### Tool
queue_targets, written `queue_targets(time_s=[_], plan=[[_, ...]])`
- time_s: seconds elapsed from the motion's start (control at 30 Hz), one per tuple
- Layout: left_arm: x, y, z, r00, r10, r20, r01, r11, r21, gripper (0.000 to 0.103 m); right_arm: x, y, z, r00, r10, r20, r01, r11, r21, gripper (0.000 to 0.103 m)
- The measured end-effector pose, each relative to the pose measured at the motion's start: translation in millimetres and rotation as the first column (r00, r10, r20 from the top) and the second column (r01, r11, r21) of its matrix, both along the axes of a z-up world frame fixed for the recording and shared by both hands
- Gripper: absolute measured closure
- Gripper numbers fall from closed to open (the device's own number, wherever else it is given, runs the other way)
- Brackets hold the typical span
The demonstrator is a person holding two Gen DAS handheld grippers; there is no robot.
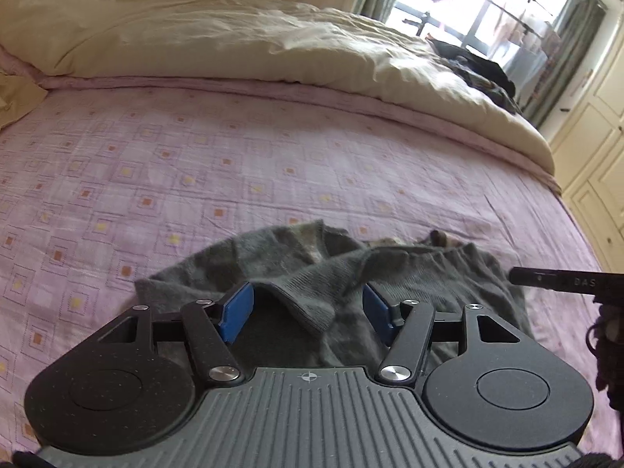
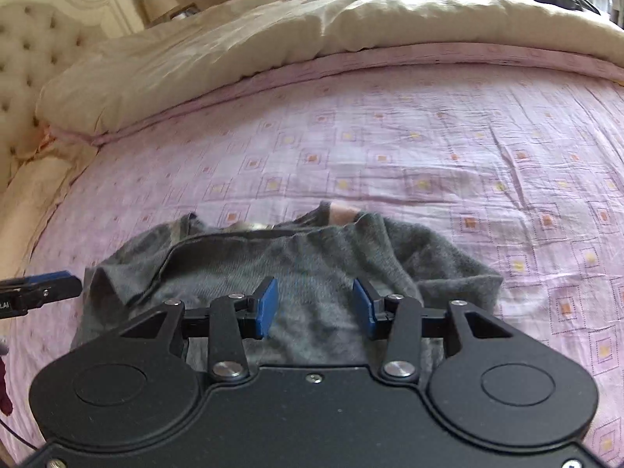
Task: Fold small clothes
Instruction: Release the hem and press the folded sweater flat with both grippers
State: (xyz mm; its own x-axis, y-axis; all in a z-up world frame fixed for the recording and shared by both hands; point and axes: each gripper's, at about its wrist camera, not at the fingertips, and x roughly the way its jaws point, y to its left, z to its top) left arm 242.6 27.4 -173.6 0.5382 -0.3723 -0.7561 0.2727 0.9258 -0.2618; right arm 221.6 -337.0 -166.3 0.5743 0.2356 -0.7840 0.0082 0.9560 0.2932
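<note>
Grey knit garment lies crumpled on the pink patterned bedsheet, near the bed's near edge. Left wrist view: the left gripper hangs over the garment's near portion, blue pads spread wide, a raised fold between them but not clamped. The garment's long axis runs left to right across the bed. The right gripper's black tip enters at the right, beside the garment.

Right wrist view: the right gripper hovers over the garment, pads apart, gripping nothing. The garment's hemmed opening faces the cream duvet. The left gripper sits beside its left end.
</note>
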Motion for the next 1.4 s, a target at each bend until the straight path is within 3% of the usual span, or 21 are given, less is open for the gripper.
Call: queue_targets(time_s=[0.2,0.47,0.63,0.8,0.9,1.0,1.07,1.17,1.27,1.4], plan=[[-8,-20,-32,0.995,-0.072,-0.075,0.076,0.996,0.056,0.043,-8,36,-15,0.991,0.126,-0.035,-0.128,0.99,-0.064,0.047],[37,-9,-55,0.992,0.003,-0.127,0.003,0.999,0.049,0.043,7,44,-34,0.981,0.176,-0.082,-0.185,0.976,-0.116,0.047],[77,8,-56,0.989,0.061,-0.135,-0.061,0.998,0.0,0.043,29,39,-42,0.979,0.177,-0.098,-0.19,0.972,-0.141,0.043],[102,16,-54,0.989,0.085,-0.117,-0.084,0.996,0.015,0.043,56,29,-47,0.984,0.135,-0.114,-0.153,0.975,-0.16,0.042],[107,20,-47,0.988,0.121,-0.096,-0.118,0.992,0.033,0.043,69,22,-51,0.987,0.088,-0.138,-0.112,0.977,-0.183,0.036],[101,16,-35,0.991,0.123,-0.06,-0.118,0.989,0.084,0.043,76,17,-49,0.991,0.017,-0.136,-0.048,0.973,-0.227,0.036],[90,8,-28,0.995,0.088,-0.037,-0.082,0.988,0.128,0.037,74,21,-39,0.994,0.016,-0.107,-0.043,0.965,-0.26,0.029],[69,-11,-21,1.0,0.002,-0.019,0.002,0.981,0.195,0.024,62,37,-24,0.995,0.081,-0.05,-0.091,0.964,-0.251,0.02],[44,-32,-21,0.997,-0.072,-0.019,0.074,0.968,0.24,0.023,48,59,-13,0.989,0.149,-0.022,-0.149,0.96,-0.238,0.018],[19,-53,-32,0.991,-0.122,-0.059,0.133,0.956,0.262,0.023,35,85,-18,0.977,0.207,-0.046,-0.212,0.95,-0.229,0.016]])
